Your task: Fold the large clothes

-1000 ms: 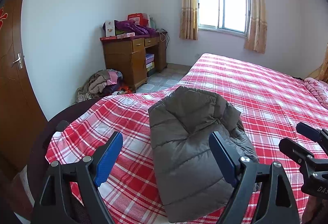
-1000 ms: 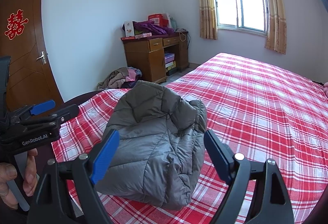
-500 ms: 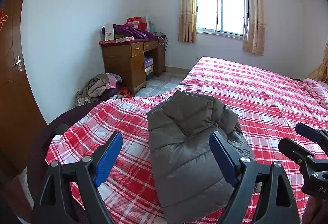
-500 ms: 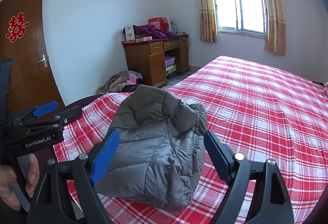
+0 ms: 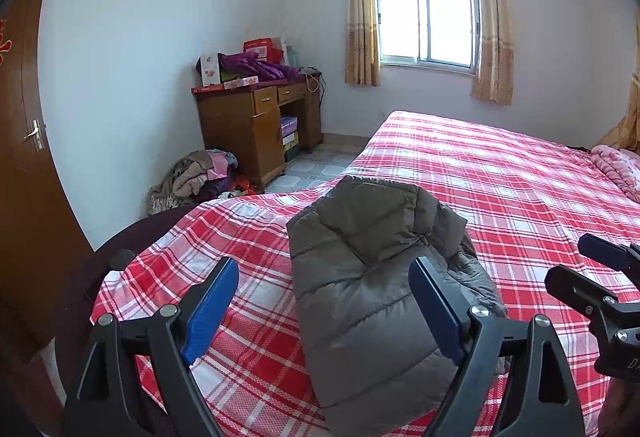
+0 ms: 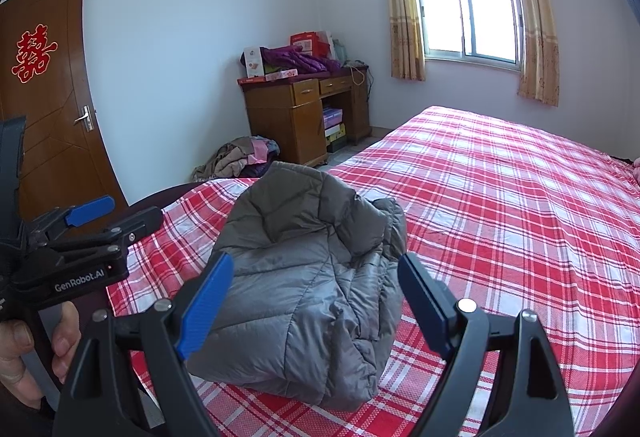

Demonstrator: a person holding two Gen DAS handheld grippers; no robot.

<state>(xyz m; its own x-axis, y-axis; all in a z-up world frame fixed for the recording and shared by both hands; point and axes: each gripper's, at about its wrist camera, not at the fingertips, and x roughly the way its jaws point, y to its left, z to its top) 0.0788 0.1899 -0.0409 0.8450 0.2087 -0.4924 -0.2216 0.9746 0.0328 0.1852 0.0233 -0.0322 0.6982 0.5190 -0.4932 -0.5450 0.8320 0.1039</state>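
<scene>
The left gripper (image 5: pixel 324 311) holds its jaws wide apart with nothing between the blue pads; they hang above the near corner of the bed, and the folded grey puffer jacket (image 5: pixel 372 289) shows in the gap behind them without touching either pad. The right gripper (image 6: pixel 316 307) also has its jaws spread and empty, framing the same jacket from above and in front. The jacket lies as a compact, puffy bundle on the red-and-white plaid bedspread (image 6: pixel 500 205), near the foot corner of the bed, its quilted back uppermost and a rumpled edge of fabric showing on the side toward the middle of the bed. In the right wrist view, the left gripper appears beside the jacket on the door side, carried by a hand (image 6: pixel 24 345) whose fingers wrap its handle. In the left wrist view, the right gripper's black body juts in on the jacket's other side, over the bedspread. Beyond the jacket, past the bed's edge, a heap of clothes (image 5: pixel 200 177) sits on the floor against a wooden desk (image 5: pixel 256 125) whose tabletop carries boxes and a purple garment. A brown door (image 6: pixel 52 109) stands beside the bed's foot, and a curtained window (image 5: pixel 428 21) lies past the far side of the bed.
</scene>
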